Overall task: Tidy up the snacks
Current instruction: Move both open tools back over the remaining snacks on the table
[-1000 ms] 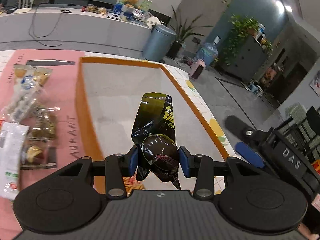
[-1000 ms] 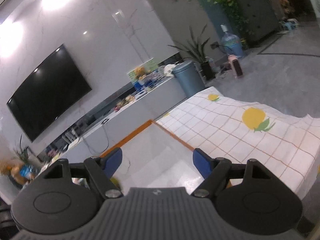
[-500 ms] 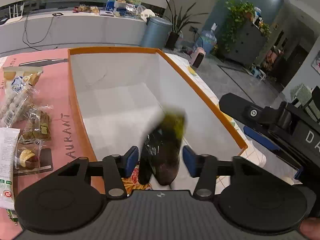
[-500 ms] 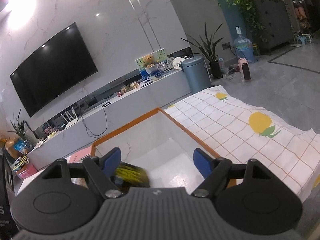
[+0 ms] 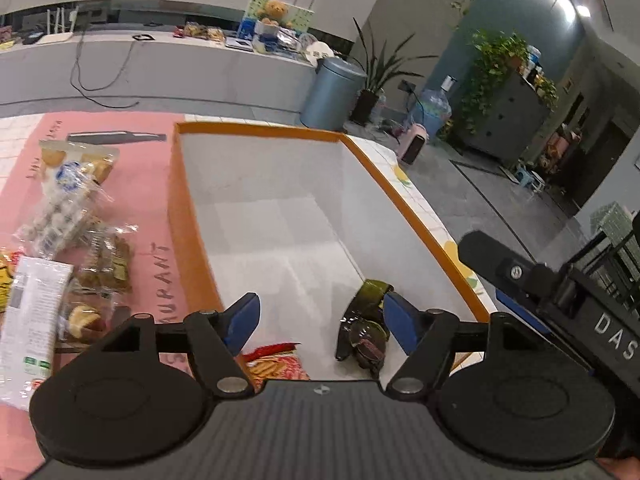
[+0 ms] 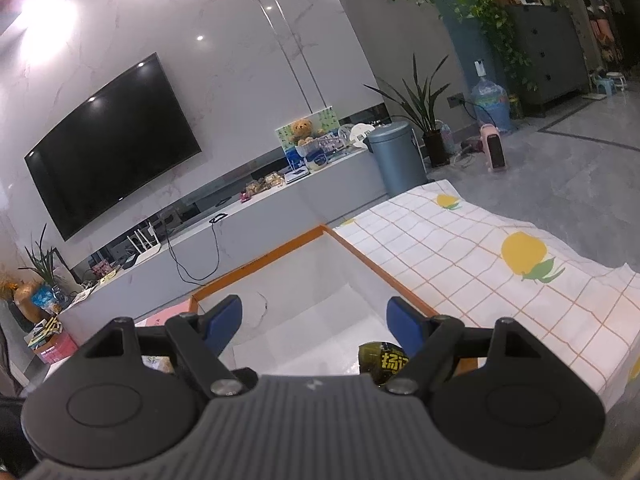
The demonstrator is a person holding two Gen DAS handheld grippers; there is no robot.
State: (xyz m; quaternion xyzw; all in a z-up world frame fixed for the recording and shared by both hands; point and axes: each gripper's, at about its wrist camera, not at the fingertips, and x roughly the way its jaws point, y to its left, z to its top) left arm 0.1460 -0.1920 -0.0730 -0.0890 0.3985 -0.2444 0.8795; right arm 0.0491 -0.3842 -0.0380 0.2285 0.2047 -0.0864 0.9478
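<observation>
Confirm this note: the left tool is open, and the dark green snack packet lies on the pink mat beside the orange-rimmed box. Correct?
Not quite. The left tool is open, its jaws having just been opening, but the dark green snack packet lies inside the orange-rimmed box, not on the pink mat. The left wrist view shows it.

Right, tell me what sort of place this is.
Most likely a home living room. A large black wall-mounted television hangs above a long grey media console, a leafy green potted plant stands on the floor beside it, and a white checked tablecloth with yellow fruit prints covers the table.
</observation>
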